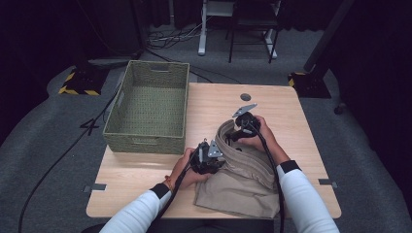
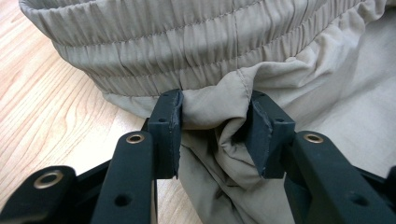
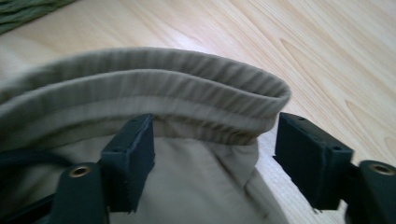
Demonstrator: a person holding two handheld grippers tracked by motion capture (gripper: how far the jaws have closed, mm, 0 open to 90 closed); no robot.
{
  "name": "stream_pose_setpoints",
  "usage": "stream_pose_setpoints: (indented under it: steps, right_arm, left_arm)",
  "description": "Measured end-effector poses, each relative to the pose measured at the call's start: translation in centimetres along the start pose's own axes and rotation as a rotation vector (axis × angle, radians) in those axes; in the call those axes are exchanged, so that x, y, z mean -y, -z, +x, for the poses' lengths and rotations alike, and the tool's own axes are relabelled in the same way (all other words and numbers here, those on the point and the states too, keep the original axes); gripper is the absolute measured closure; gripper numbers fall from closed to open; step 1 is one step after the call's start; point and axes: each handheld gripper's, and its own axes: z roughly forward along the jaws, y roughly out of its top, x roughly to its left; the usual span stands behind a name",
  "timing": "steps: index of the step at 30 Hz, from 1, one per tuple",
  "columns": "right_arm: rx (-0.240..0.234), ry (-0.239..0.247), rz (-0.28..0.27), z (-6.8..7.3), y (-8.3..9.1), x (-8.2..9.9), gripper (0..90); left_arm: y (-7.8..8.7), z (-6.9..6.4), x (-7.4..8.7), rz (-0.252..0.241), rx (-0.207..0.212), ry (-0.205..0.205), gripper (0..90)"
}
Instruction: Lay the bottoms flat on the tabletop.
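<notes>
So nearest you, low in the middle of the high view, your left gripper (image 1: 208,158) has its jaws pinched on a bunched fold of the beige trousers (image 1: 243,187), just under the gathered elastic waistband (image 2: 187,42); you can see the cloth squeezed between the pads in the left gripper view. The trousers lie crumpled on the wooden table (image 1: 141,184), lower centre-right of the frame. A bit further up, your right gripper (image 1: 243,127) sits at the waistband's far edge, jaws spread, with one inside the waistband and one outside it, neither pressing. Further back, upper left, there's the green basket (image 1: 148,141).
</notes>
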Motion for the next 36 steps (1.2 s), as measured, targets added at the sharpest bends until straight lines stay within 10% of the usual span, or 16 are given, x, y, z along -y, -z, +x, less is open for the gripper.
stream_pose_setpoints:
  steps: [3, 11, 18, 21, 25, 32, 36]
  right_arm:
    - [-0.016, -0.036, 0.019, -0.9, -1.1, 0.5, 30.0]
    - [-0.036, 0.053, -0.032, -0.3, -0.5, 0.6, 90.0]
    - [-0.008, 0.039, -0.109, -1.1, 2.2, 0.5, 90.0]
    - [0.005, 0.002, -0.077, -1.5, 2.0, 0.2, 52.7]
    - [-0.016, -0.037, -0.028, -1.5, 0.3, -0.1, 32.8]
    - [-0.04, -0.038, 0.087, -0.8, -2.9, -0.1, 30.5]
    - [-0.052, -0.044, 0.102, -0.7, -3.3, -0.1, 43.4]
  left_arm:
    - [-0.2, 0.0, 0.0, 0.008, -0.007, -0.017, 62.5]
    - [-0.2, 0.2, 0.0, 0.019, -0.028, -0.022, 75.2]
    - [0.8, 0.3, 0.1, -0.002, -0.056, -0.044, 83.5]
    - [1.0, 0.4, 0.2, 0.004, -0.057, -0.045, 83.5]
    - [0.9, 0.4, 0.6, 0.012, -0.053, -0.048, 84.4]
    - [0.7, 0.4, 0.8, 0.029, -0.05, -0.066, 85.6]
    - [0.8, 0.5, 1.0, 0.022, -0.061, -0.057, 85.5]
